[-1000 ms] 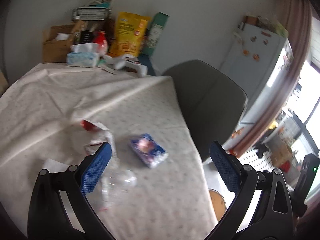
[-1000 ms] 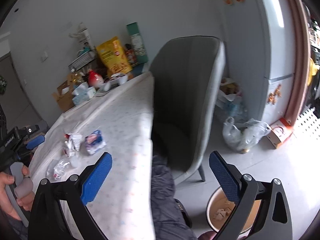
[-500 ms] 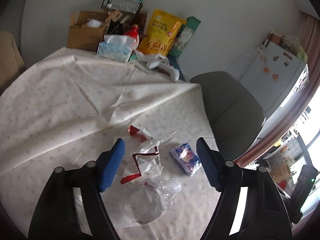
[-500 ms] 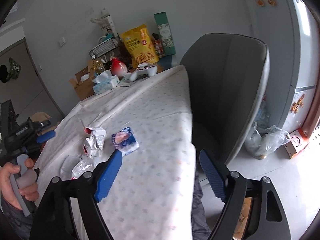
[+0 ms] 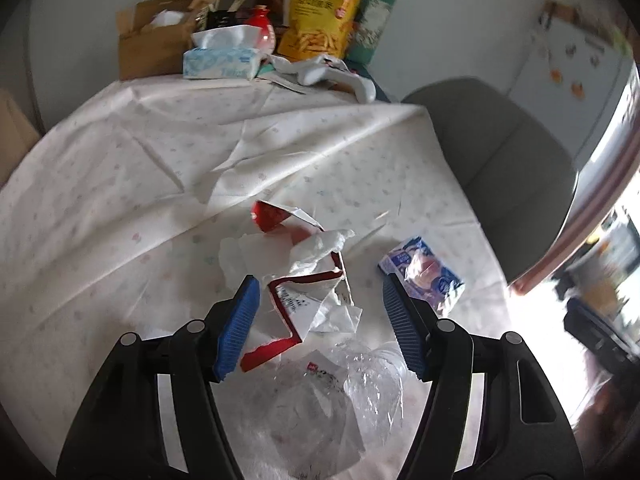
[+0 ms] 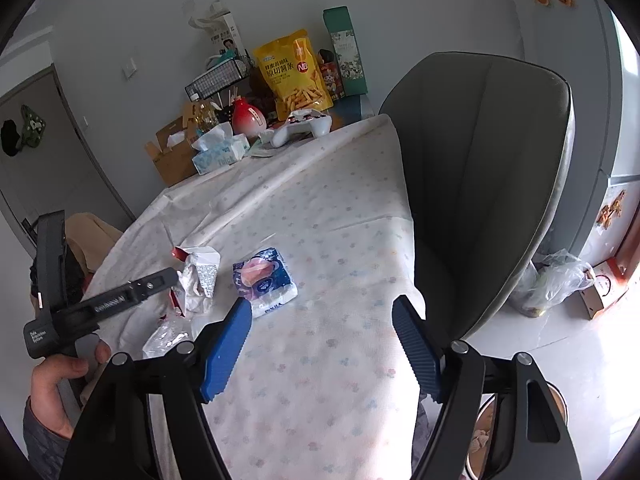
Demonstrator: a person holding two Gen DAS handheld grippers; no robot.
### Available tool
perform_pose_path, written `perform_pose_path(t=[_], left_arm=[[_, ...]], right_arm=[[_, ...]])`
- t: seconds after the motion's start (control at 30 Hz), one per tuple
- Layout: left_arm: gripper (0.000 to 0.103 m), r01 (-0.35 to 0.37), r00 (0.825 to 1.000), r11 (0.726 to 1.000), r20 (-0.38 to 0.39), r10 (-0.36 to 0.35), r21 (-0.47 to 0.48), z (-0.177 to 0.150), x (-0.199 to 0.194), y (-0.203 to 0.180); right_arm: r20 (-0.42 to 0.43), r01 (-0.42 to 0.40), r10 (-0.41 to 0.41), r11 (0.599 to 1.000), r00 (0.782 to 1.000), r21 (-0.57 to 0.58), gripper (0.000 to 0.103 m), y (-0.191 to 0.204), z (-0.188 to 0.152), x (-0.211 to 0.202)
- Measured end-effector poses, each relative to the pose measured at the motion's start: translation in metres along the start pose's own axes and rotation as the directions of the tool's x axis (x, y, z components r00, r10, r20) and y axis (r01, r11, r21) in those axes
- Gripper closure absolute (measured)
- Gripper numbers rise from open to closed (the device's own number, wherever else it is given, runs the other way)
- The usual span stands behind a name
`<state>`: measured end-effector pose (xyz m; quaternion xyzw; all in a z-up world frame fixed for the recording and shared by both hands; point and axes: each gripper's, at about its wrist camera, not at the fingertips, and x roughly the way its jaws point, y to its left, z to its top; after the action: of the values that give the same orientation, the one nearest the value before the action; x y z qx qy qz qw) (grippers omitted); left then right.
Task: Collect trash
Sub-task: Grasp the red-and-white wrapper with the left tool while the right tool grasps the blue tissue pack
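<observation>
While the trash sat bunched toward the table's point(image 6: 320, 360) near right edge, by the grey chair point(image 6: 480, 184), nothing was gripped yet. Crumpled red-and-white wrapper point(image 5: 304, 292) lay between the left gripper point(image 5: 320, 300) pads, long axis running roughly from the near edge toward the far end, red torn end pointing far; flattened but puffy with creases. Left jaws had just been closing, at a middling gap, pads not pressing on it yet, wrapper between them. Judged: lined up to pinch it across its short width. Clear crushed plastic point(image 5: 340, 392) sat just nearer the near edge, touching the wrapper. Blue tissue pack point(image 6: 266, 280) lay beside the wrapper toward the right edge, apart from it, long axis angled across the cloth. Right gripper point(image 6: 324, 340) hovered over bare tablecloth near that pack, jaws fairly wide, just been closing, nothing between them. Probably staged for the pack next. Far end clutter, tissue box point(image 5: 220, 60), yellow snack bag point(image 5: 320, 20), white game controller point(image 6: 304, 126), sat well apart, likely not trash.
</observation>
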<state>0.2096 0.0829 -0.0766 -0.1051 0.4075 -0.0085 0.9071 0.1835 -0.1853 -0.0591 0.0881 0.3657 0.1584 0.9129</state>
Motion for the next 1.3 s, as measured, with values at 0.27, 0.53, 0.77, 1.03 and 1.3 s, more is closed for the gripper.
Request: perform_pose_path(t=[0.27, 0.53, 0.77, 1.03, 1.3], left_arm=[[0.082, -0.08, 0.997, 0.994, 0.012, 0.079, 0.077, 0.002, 0.009, -0.012], [0.094, -0.078, 0.994, 0.996, 0.084, 0.075, 0.035, 0.005, -0.02, 0.005], [0.094, -0.078, 0.986, 0.995, 0.145, 0.087, -0.068, 0.012, -0.049, 0.041], [0.094, -0.068, 0.984, 0.987, 0.152, 0.09, -0.143, 0.002, -0.061, 0.063], [0.094, -0.026, 0.985, 0.991, 0.167, 0.048, -0.132, -0.005, -0.068, 0.05]], right_arm=[[-0.031, -0.002, 0.001, 0.999, 1.0, -0.036, 0.034, 0.009, 0.005, 0.021], [-0.082, -0.027, 0.017, 0.993, 0.996, -0.113, 0.029, 0.029, 0.006, 0.048], [-0.129, -0.038, 0.015, 0.983, 0.992, -0.178, 0.029, 0.044, 0.009, 0.077], [-0.215, -0.048, -0.011, 0.963, 0.976, -0.264, 0.058, 0.063, 0.006, 0.117], [-0.206, -0.103, 0.044, 0.953, 0.977, -0.285, 0.099, 0.064, 0.013, 0.085]])
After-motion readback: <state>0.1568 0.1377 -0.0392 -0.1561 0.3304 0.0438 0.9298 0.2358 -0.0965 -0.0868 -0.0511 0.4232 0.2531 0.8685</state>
